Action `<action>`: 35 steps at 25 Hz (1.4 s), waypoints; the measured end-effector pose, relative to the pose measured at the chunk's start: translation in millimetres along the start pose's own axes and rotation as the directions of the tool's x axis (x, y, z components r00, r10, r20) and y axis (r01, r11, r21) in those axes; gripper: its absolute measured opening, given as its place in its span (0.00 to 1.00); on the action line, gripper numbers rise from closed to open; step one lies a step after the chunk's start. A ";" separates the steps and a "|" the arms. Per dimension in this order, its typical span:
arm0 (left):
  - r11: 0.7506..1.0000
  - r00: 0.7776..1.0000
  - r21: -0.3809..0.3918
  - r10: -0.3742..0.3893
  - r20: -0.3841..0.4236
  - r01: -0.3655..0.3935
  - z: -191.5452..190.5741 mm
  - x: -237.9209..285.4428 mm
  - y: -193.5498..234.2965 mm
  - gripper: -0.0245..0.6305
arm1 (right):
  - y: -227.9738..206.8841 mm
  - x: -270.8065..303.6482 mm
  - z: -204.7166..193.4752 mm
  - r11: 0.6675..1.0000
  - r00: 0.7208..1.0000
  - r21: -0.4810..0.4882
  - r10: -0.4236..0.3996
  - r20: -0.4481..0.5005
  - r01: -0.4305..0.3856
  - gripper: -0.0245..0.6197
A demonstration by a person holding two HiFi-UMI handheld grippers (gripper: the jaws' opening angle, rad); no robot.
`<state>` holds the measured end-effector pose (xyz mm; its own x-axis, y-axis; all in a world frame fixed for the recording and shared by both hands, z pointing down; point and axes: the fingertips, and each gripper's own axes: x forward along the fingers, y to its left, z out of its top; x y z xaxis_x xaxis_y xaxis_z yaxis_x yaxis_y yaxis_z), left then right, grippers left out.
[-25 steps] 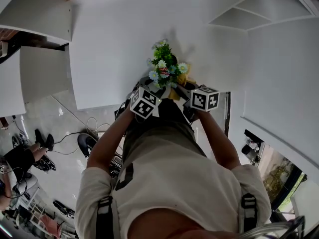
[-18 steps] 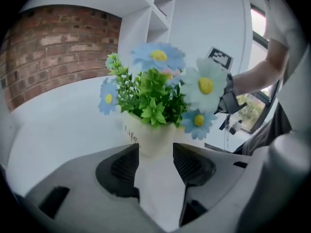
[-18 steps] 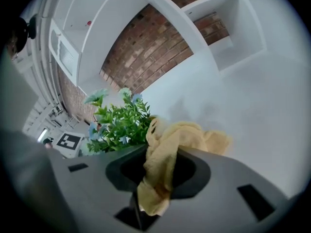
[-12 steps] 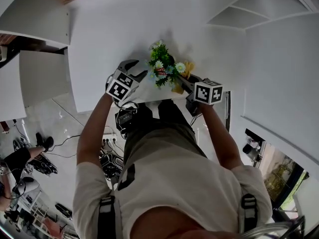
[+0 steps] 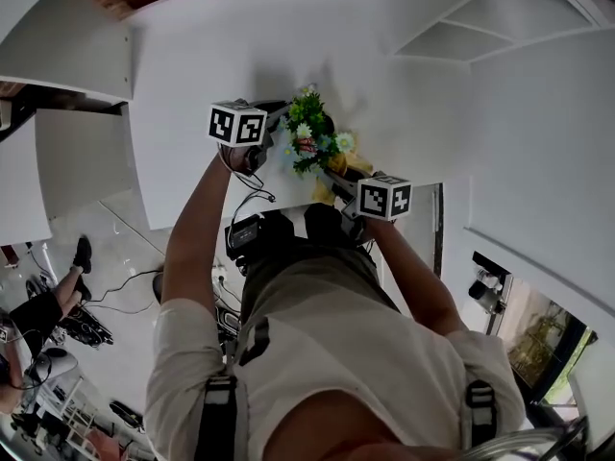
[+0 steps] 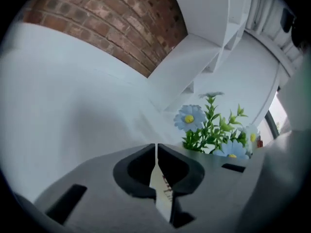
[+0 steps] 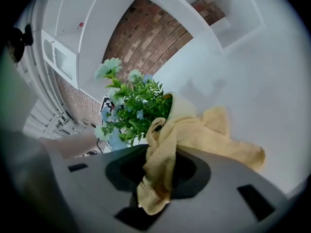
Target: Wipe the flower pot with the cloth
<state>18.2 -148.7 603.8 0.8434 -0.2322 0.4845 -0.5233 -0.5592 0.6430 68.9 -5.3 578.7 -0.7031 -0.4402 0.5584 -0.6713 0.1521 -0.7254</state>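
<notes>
The flower pot's plant [image 5: 309,133], green with pale blue and white flowers, stands near the front edge of the white table [image 5: 192,75]; leaves and cloth hide the pot itself. My left gripper [image 5: 277,111] is at the plant's left with its jaws shut tip to tip [image 6: 155,147]. A thin pale sliver shows behind the tips, and I cannot tell what it is. The flowers [image 6: 214,130] rise just right of those jaws. My right gripper [image 5: 334,176] is shut on the yellow cloth [image 7: 209,135], which is bunched between its jaws [image 7: 160,154] and lies against the plant [image 7: 138,110].
White shelves [image 5: 480,17] and a brick wall [image 6: 107,28] stand behind the table. Cables and a black device [image 5: 245,230] lie on the floor below the table's front edge. A person sits on the floor at the far left [image 5: 38,310].
My left gripper swung from in front of the pot out to the plant's left side and further back on the table, and its open jaws have shut. The right gripper has hardly moved.
</notes>
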 end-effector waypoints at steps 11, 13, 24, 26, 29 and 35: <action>0.975 0.979 -0.101 -0.192 0.071 0.199 19.5 20.0 -37.4 0.07 | -11.5 -0.6 6.6 0.998 0.999 -0.053 -0.038 -0.004 0.038 0.22; 0.976 0.980 -0.111 -0.180 0.085 0.189 18.4 15.4 -36.7 0.07 | -15.6 -2.2 11.6 0.998 0.999 -0.039 -0.044 0.013 0.044 0.22; 0.971 0.982 -0.175 -0.144 0.122 0.164 -2.7 -33.0 -31.1 0.07 | -49.9 -10.5 72.1 0.996 0.990 -0.030 -0.076 0.120 0.080 0.22; 0.973 0.983 -0.170 -0.137 0.121 0.157 -9.6 -39.1 -32.9 0.07 | -53.7 -8.1 78.7 0.998 0.991 -0.023 -0.058 0.121 0.062 0.22; 0.975 0.983 -0.186 -0.093 0.158 0.122 -17.0 -43.3 -27.7 0.08 | -53.3 -5.6 74.1 0.998 0.994 0.056 0.021 0.109 -0.027 0.22; 0.977 0.984 -0.203 -0.032 0.176 0.068 -31.1 -43.6 -23.9 0.18 | -52.9 -20.4 61.9 0.985 0.981 0.166 0.017 0.193 -0.050 0.23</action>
<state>-9.9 -100.4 585.8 0.8678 -0.3511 0.3517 -0.4787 -0.4002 0.7815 133.2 -59.1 580.7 -0.6561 -0.6001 0.4576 -0.5870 0.0247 -0.8092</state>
